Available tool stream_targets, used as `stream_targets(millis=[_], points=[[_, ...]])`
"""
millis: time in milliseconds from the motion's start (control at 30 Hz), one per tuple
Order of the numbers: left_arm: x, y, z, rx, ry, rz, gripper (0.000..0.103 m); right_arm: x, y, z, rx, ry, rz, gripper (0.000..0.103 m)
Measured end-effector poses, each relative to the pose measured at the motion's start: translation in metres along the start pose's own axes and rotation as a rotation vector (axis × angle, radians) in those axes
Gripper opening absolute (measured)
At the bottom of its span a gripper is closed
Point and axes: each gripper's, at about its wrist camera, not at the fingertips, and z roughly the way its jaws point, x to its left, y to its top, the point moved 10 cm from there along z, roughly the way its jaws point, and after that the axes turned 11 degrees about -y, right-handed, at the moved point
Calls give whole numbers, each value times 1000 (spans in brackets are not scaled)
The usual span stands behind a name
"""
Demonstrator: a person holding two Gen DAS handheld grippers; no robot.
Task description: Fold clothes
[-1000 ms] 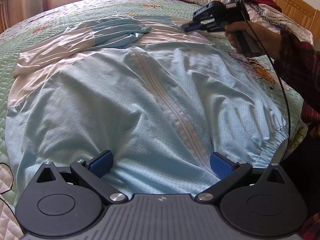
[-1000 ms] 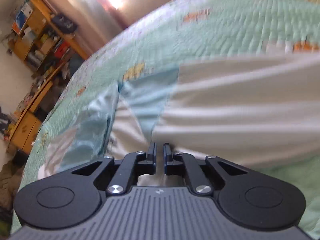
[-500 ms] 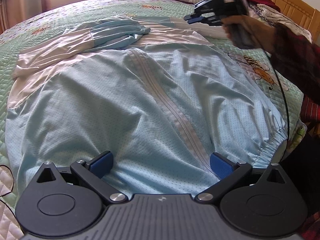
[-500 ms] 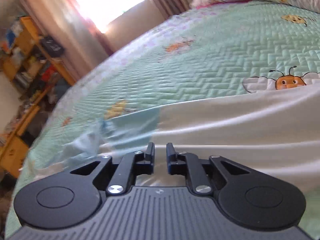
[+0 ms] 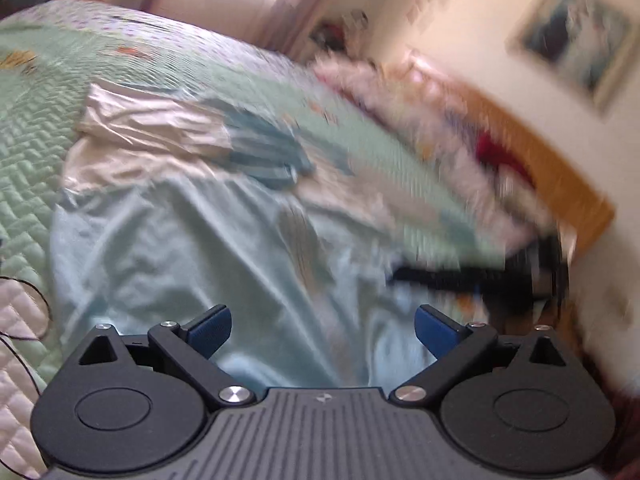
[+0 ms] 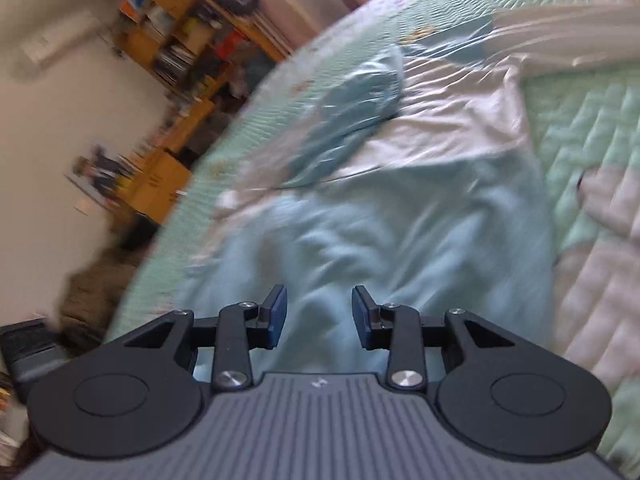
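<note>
A light blue jacket (image 5: 192,240) with white sleeves (image 5: 148,128) and a front zip lies spread on the bed. My left gripper (image 5: 322,330) hovers over its lower body, jaws wide open with nothing between the blue pads. In the left wrist view the right gripper (image 5: 460,278) shows as a dark blur at the jacket's right side. In the right wrist view my right gripper (image 6: 319,312) is above the jacket (image 6: 400,216) body; its jaws are opening and only cloth lies below them, not gripped. The bunched blue hood (image 6: 356,96) lies further off.
A green quilted bedspread (image 5: 36,120) covers the bed. Pillows (image 5: 400,92) and a wooden headboard (image 5: 560,176) are at the far right of the left view. Wooden shelves (image 6: 188,40) stand beyond the bed. A thin black cable (image 5: 24,312) lies at the bed's left edge.
My right gripper let go of the white sleeve, swung back over the jacket body and opened. The left gripper rolled and shifted, staying open. Both views are motion-blurred.
</note>
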Motion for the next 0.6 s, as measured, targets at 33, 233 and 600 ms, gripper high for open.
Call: stream_targets(millis=[33, 233, 600], points=[[8, 7, 0, -17, -6, -29, 99, 3, -5, -1, 11, 21, 16, 41], [82, 29, 13, -15, 81, -194, 92, -12, -23, 14, 54, 63, 142, 35], [56, 31, -13, -12, 117, -74, 91, 3, -21, -4, 4, 89, 131, 42]])
